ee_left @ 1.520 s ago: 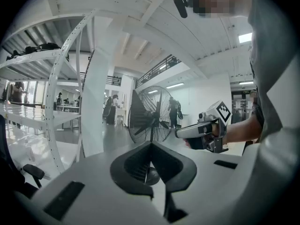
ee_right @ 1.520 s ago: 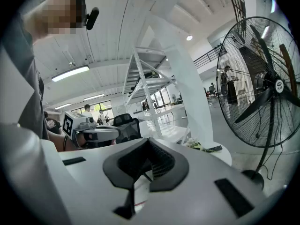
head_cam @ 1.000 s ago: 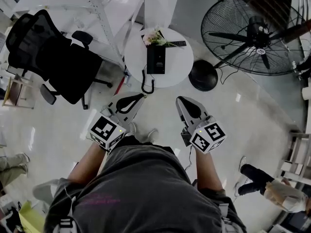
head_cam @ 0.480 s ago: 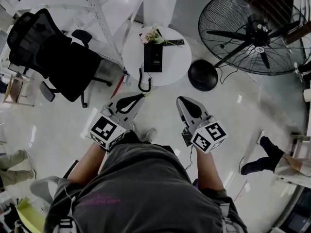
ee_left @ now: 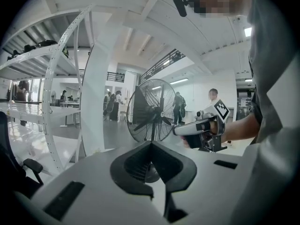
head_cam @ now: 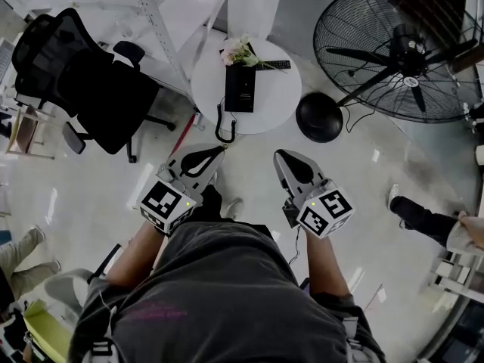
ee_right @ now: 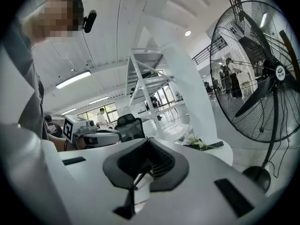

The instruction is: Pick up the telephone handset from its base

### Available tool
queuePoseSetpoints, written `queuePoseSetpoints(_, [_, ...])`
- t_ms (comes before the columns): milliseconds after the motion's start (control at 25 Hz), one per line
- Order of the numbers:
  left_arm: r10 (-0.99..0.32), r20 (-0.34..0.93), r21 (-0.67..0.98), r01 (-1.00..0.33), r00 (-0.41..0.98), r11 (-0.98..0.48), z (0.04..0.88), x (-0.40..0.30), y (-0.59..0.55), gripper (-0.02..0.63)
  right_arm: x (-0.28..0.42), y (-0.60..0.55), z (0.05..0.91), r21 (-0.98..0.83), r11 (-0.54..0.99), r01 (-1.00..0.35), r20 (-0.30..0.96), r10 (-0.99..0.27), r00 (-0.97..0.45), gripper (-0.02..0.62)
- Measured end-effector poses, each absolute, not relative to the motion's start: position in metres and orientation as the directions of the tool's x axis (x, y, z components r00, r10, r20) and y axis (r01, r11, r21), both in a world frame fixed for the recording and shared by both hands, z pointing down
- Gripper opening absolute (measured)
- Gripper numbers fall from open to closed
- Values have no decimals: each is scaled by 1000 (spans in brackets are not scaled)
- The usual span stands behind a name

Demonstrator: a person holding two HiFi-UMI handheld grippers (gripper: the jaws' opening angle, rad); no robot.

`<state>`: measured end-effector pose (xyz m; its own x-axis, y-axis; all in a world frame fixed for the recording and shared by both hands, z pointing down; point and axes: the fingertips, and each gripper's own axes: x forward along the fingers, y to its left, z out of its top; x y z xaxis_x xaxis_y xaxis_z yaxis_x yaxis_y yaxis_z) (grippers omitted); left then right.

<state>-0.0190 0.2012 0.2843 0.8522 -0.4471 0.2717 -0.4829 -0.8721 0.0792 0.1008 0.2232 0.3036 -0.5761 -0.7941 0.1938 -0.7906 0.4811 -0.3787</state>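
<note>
A glossy pale floor (head_cam: 76, 195) carries a round white table (head_cam: 276, 97), a black office chair (head_cam: 91, 89), a big black fan (head_cam: 409, 78) and white shelving (head_cam: 153, 17).

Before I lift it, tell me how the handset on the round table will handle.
The handset looks like hard black plastic, so it is probably stiff and light. Its cord loops off the table edge, so it will likely tug back and may drag the telephone along.

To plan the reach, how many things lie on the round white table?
3: the black telephone in the middle, a bunch of flowers at the far edge, and a remote control right of the flowers. The flowers may hide something small.
</note>
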Motion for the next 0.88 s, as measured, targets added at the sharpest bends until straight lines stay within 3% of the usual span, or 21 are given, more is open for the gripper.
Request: queuePoseSetpoints(880, [-405, 301, 164, -466, 863, -869, 331, -40, 63, 14, 79, 98, 344, -410, 429, -805, 272, -785, -557, 20])
